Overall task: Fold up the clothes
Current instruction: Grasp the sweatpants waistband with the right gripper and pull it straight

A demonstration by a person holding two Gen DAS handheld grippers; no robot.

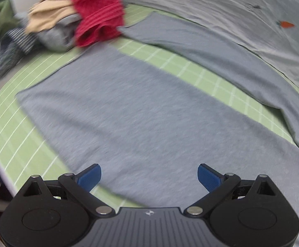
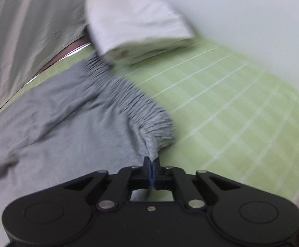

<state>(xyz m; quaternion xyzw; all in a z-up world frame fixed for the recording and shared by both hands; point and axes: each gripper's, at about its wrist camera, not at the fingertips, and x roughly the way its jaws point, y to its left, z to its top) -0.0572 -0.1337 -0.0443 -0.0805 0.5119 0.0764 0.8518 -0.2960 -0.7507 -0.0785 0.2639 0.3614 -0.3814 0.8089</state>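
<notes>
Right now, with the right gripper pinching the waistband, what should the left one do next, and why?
Probably lower the left gripper and close on the near trouser leg. Its jaws hang open above the flat grey trousers, while the right gripper is shut on the waistband, so one end is unheld.

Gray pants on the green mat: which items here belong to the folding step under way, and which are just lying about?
In use:
- gray pants, spread flat
- their waistband, pinched by the right hand-held gripper
- left hand-held gripper, open above a leg
- green mat

Lying about:
- clothes pile with red striped garment
- folded white cloth
- gray sheet
</notes>
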